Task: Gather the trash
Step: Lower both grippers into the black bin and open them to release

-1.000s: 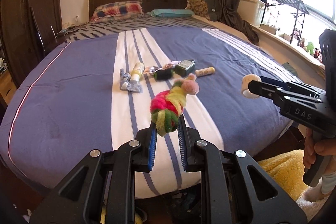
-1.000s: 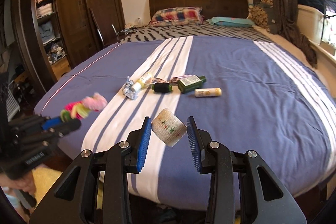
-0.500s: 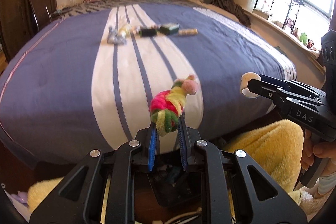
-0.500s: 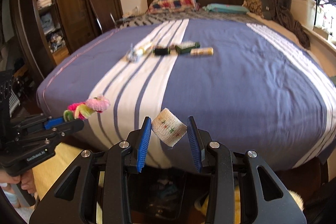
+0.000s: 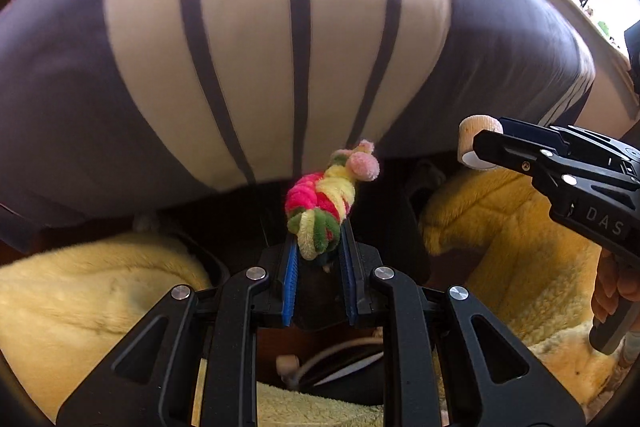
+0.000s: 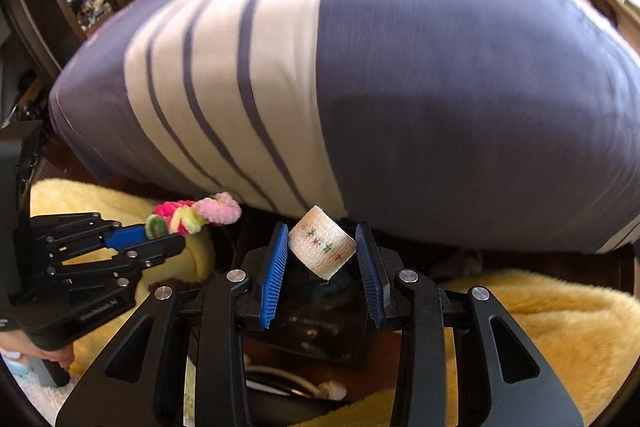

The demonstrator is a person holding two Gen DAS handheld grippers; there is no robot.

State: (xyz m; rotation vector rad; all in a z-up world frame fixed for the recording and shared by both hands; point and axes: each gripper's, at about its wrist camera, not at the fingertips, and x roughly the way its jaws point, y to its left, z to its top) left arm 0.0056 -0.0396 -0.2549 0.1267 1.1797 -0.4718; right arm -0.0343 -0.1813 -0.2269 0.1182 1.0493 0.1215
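With the left gripper [image 5: 318, 255] clamped on the twisted chenille toy [image 5: 326, 203] and the right gripper [image 6: 322, 255] pinching the bandage roll [image 6: 322, 247], both poised over the dark bin [image 6: 320, 323] below the bed [image 6: 440, 87], centre each before letting go.

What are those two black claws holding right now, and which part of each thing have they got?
The left gripper pinches the fuzzy multicolored twist by its green end. The right gripper clamps the small bandage roll across its sides.
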